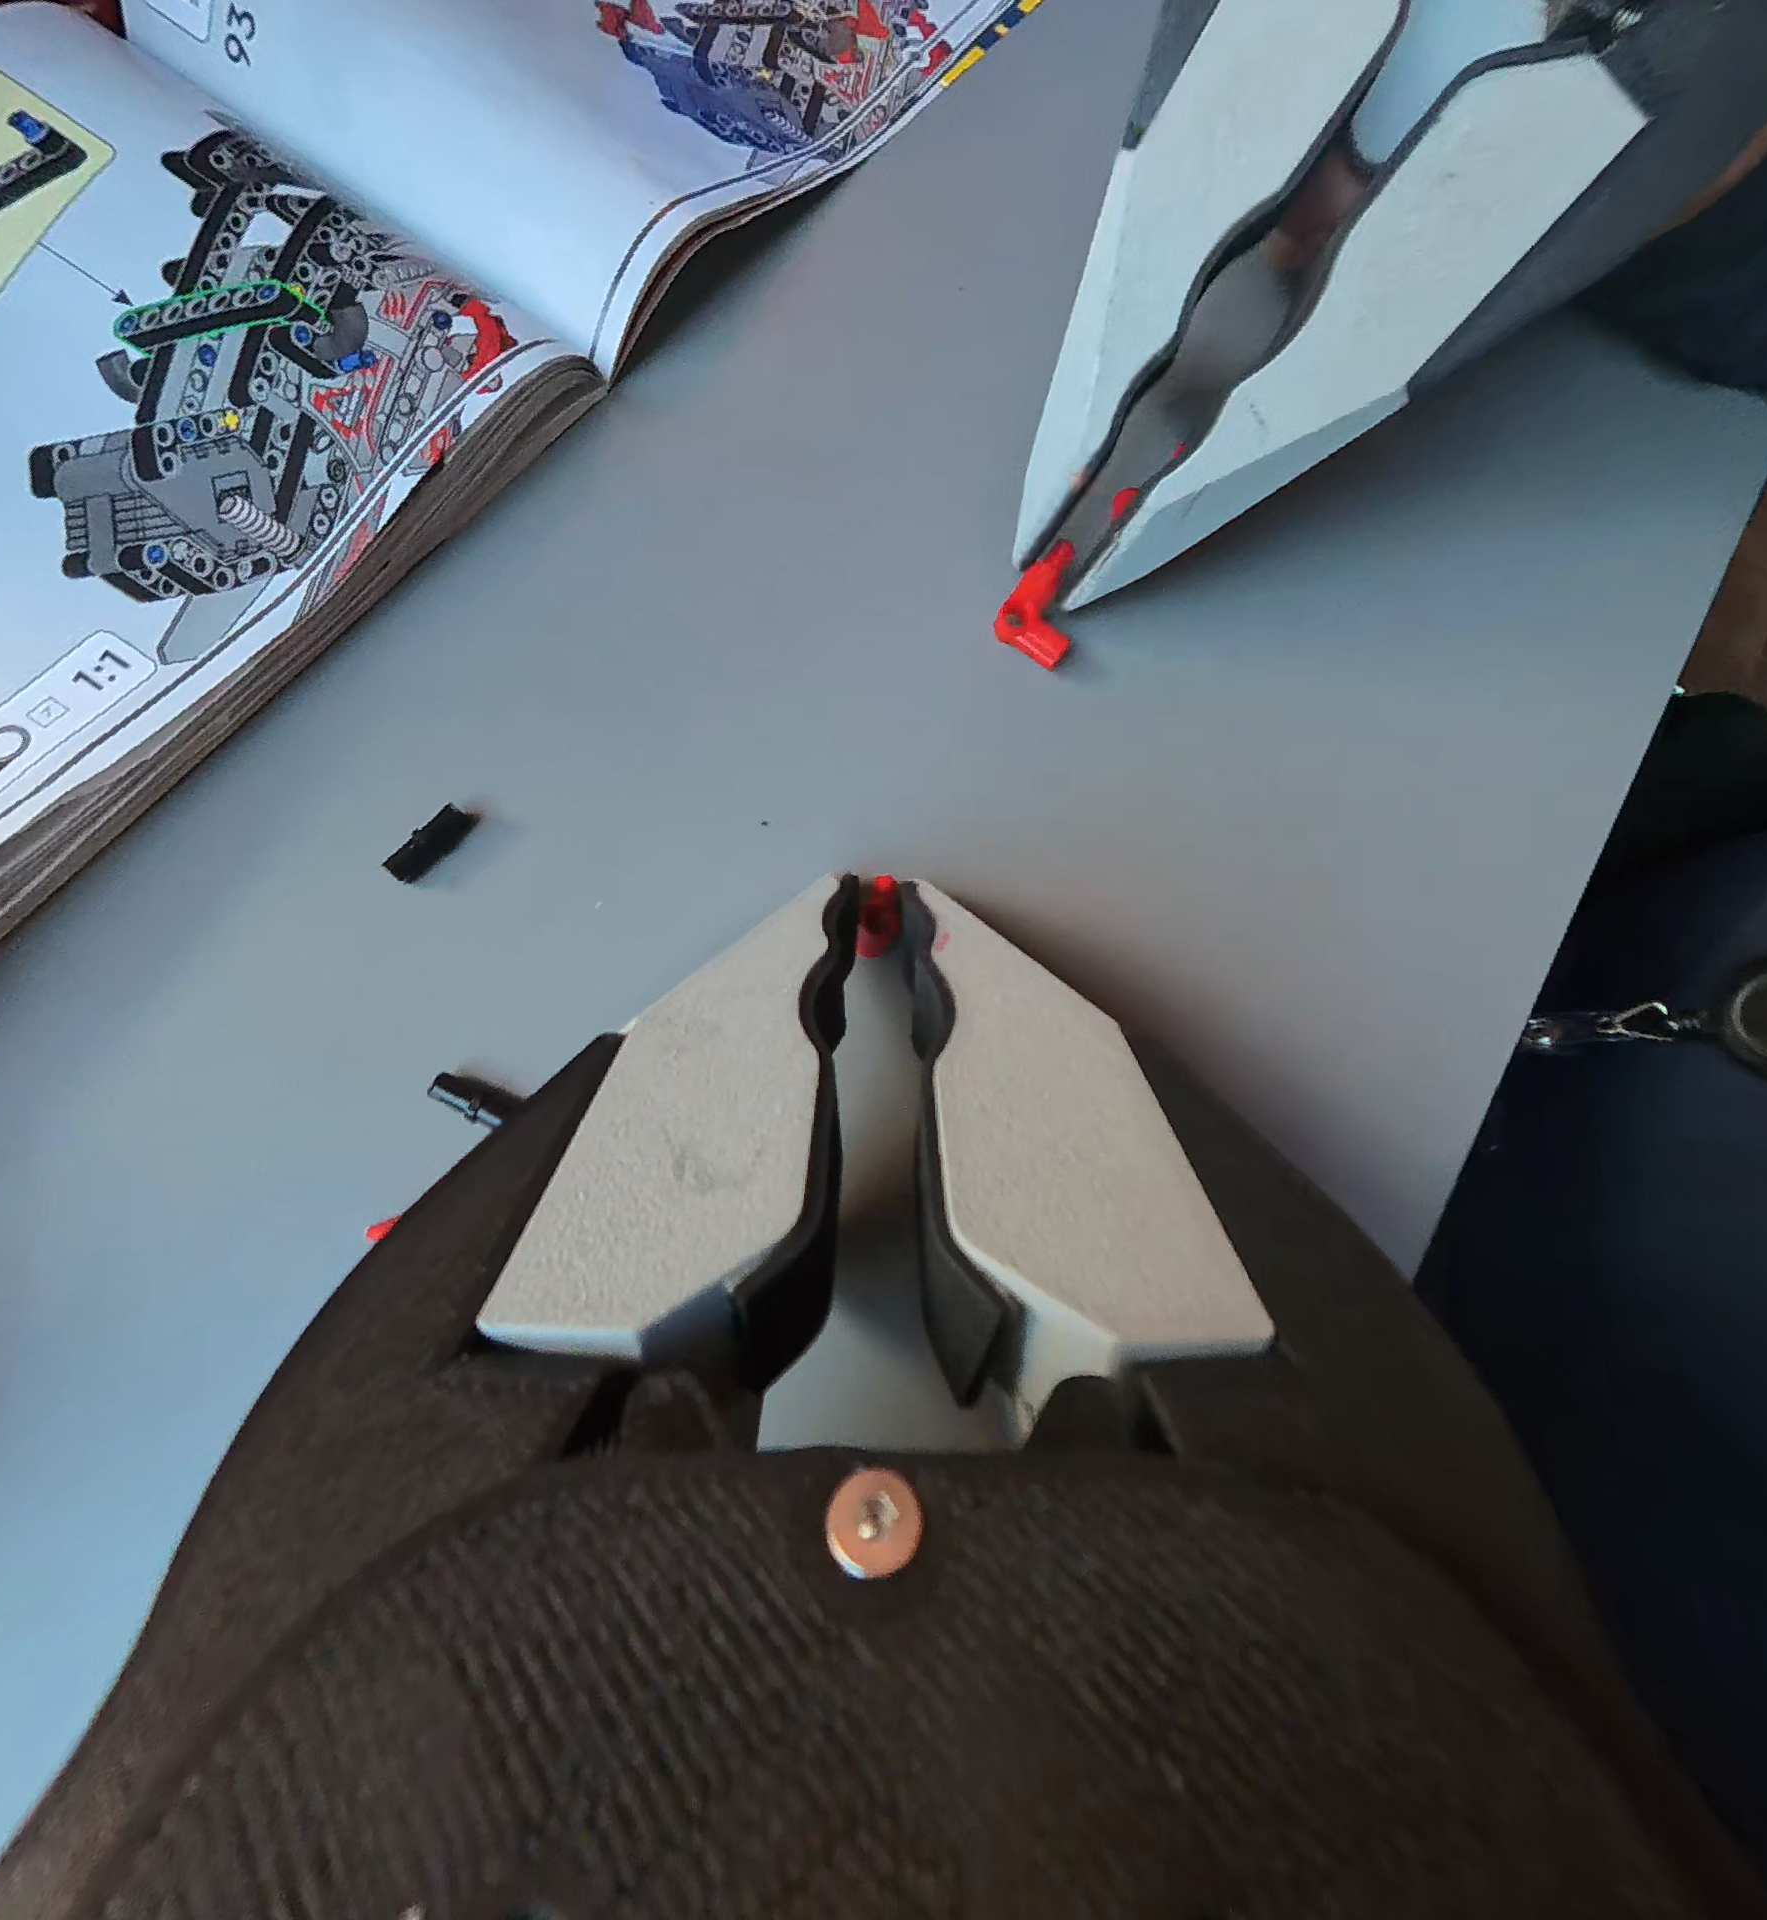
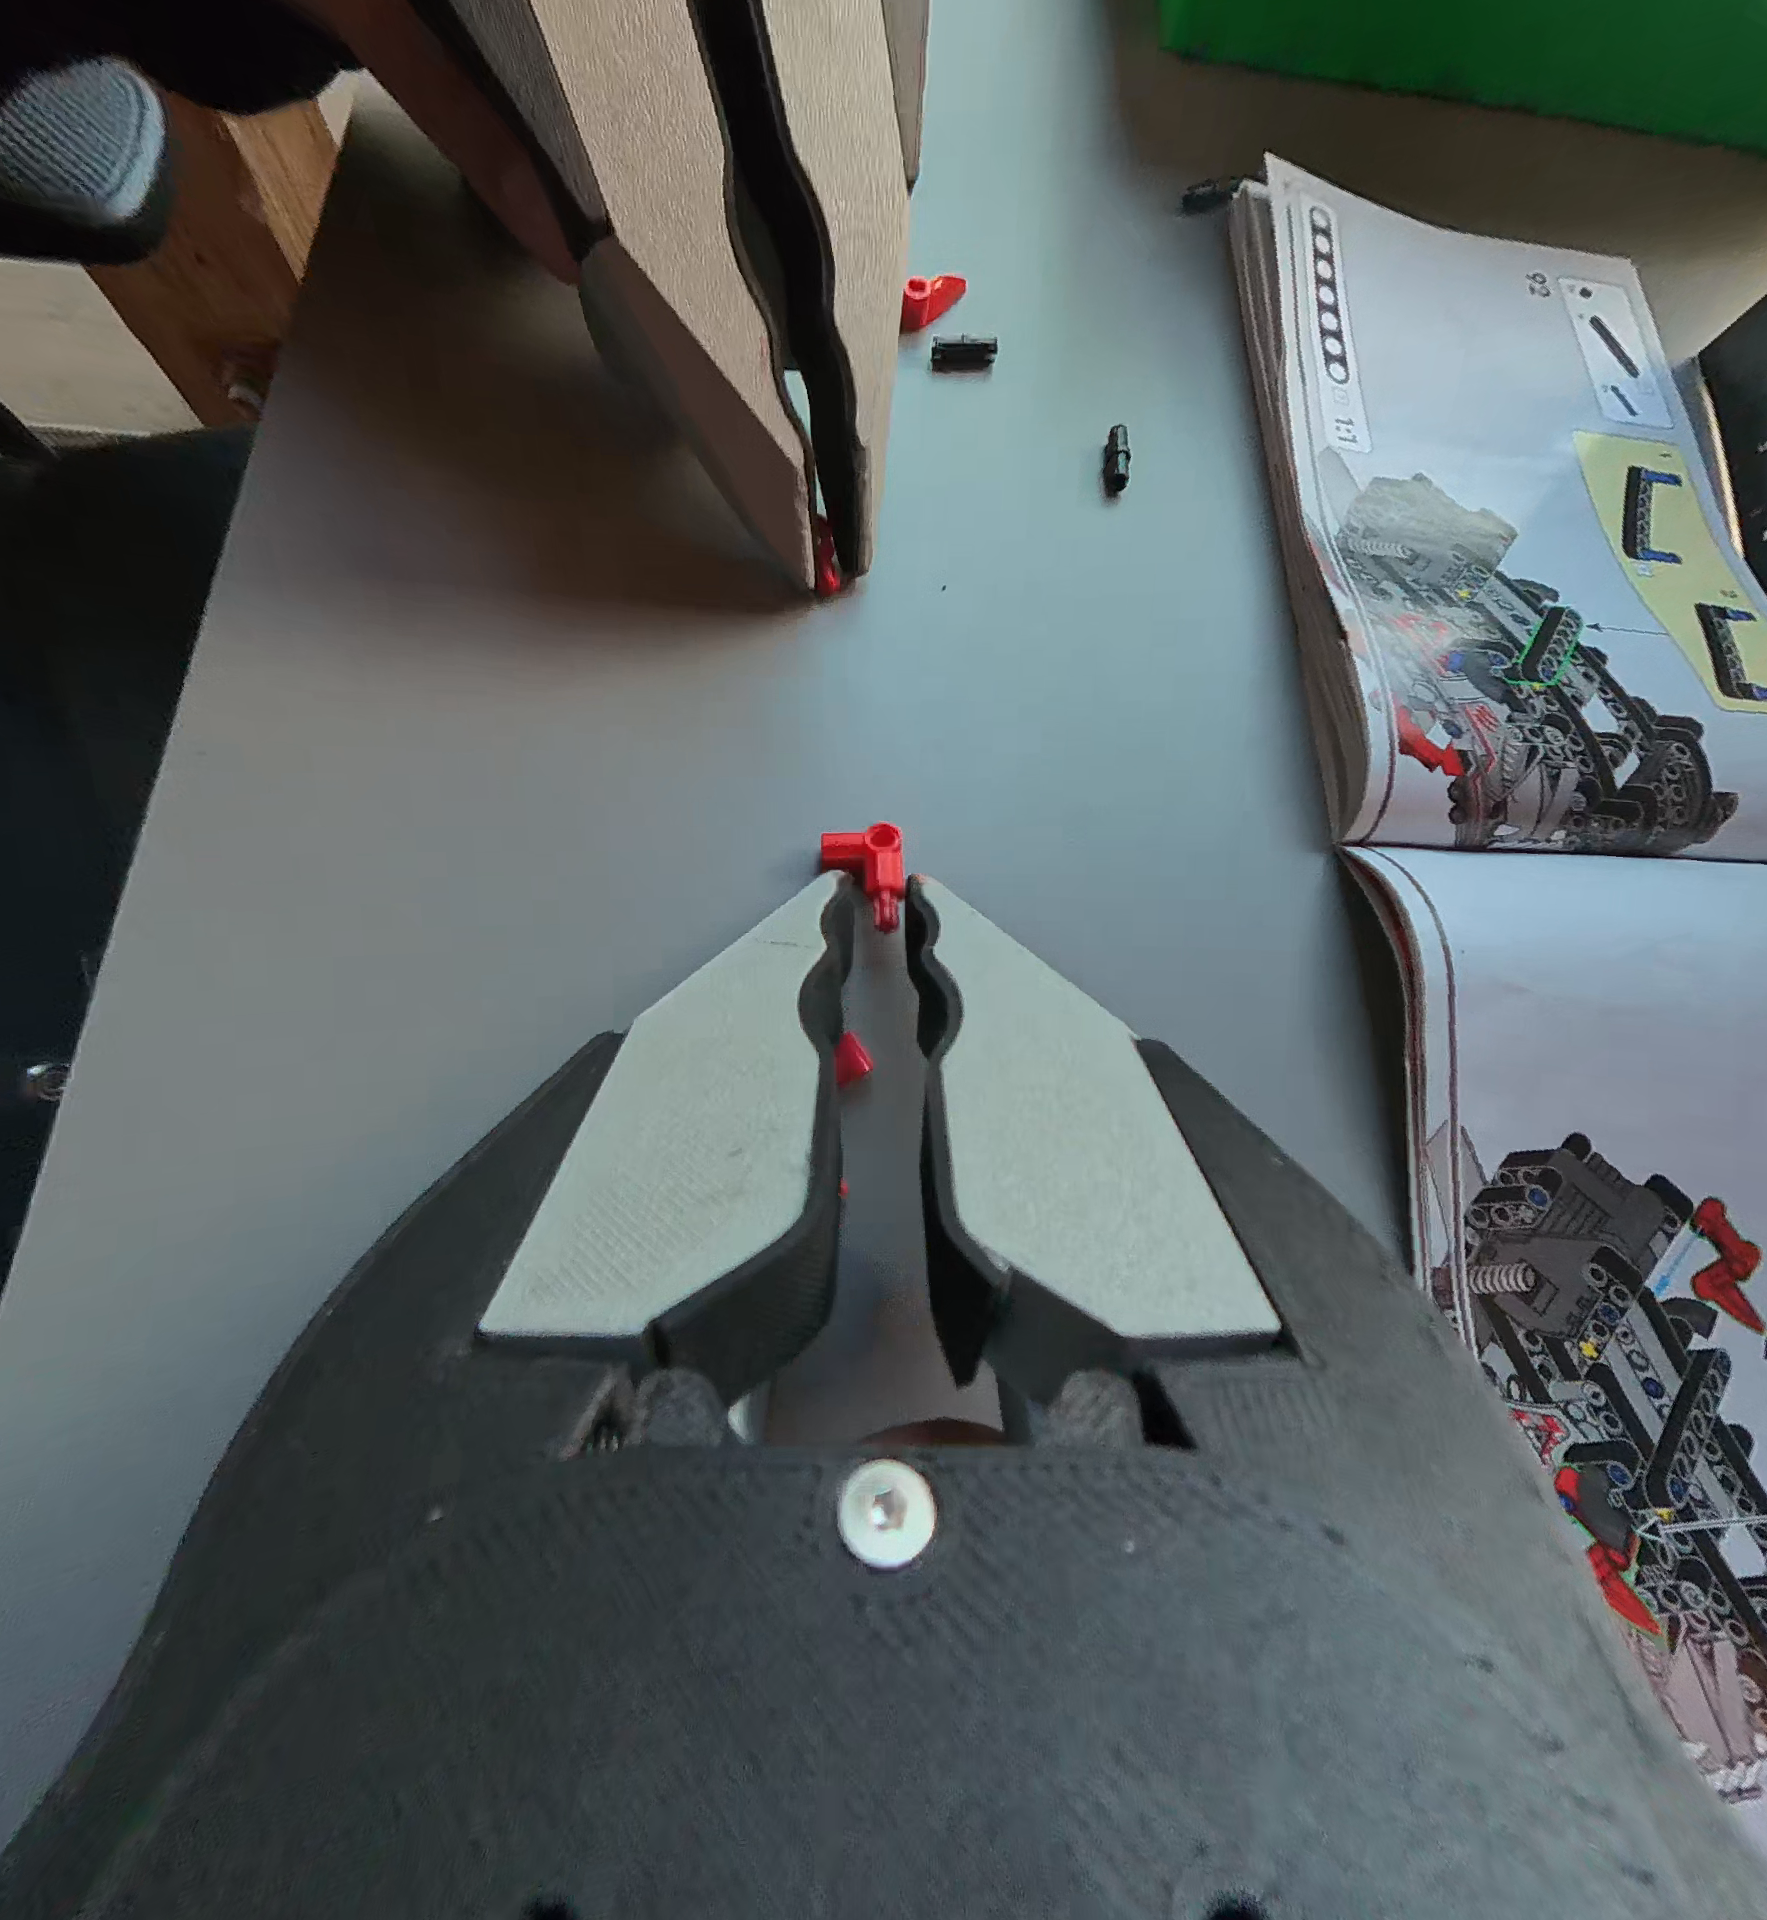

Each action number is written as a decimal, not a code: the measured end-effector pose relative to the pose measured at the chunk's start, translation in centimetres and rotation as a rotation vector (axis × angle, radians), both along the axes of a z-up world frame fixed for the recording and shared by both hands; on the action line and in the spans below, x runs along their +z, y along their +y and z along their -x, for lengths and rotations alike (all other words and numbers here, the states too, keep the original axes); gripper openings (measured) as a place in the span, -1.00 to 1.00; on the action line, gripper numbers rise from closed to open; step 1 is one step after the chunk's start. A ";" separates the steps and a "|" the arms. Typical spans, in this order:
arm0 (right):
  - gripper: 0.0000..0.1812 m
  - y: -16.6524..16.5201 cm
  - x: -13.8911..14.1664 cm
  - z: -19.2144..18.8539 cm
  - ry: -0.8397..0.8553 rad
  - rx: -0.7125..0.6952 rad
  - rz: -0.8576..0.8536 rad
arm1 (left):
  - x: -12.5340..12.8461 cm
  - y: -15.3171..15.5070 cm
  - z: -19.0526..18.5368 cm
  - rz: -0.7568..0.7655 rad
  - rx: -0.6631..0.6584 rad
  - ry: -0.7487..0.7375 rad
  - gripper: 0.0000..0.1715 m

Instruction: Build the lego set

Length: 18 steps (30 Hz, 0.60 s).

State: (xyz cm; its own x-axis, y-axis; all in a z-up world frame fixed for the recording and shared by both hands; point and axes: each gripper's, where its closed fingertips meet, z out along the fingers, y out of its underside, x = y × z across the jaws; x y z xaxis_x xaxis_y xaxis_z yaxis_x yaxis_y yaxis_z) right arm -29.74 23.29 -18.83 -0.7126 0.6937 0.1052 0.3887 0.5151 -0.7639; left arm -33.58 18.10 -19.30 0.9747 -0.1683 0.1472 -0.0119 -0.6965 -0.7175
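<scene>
Pinching red pieces (image 2: 874, 862), seemingly, both grippers (image 1: 874, 899) tip-down.

Bare table (image 1: 754, 665) between tongs; booklet (image 1: 235, 364), black pins (image 1: 429, 842) flank one side

Left gripper (image 1: 877, 902) fingers nearly closed, right gripper (image 2: 876, 896) likewise, tips facing

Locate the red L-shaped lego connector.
The red L-shaped lego connector is pinched at the right tool tips, low over the grey table, left of the open instruction booklet.
</scene>
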 end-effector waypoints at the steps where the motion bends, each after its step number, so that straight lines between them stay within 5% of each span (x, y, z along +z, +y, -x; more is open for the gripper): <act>1: -0.93 0.0 0.3 0.0 0.005 0.001 0.021 | 0.0 0.1 -0.1 0.000 -0.003 -0.002 -0.95; 18: -0.90 1.4 2.5 0.2 0.040 -0.067 0.200 | 1.4 -2.4 -0.4 -0.064 0.055 -0.090 -0.75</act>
State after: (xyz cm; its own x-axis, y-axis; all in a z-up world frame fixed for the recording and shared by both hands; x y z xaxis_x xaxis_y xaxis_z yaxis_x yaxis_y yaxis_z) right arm -29.92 24.66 -16.32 -0.6622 0.7492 -0.0124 0.3846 0.3257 -0.8637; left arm -33.19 15.72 -17.91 0.9661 -0.1267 0.2251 0.0916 -0.6471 -0.7569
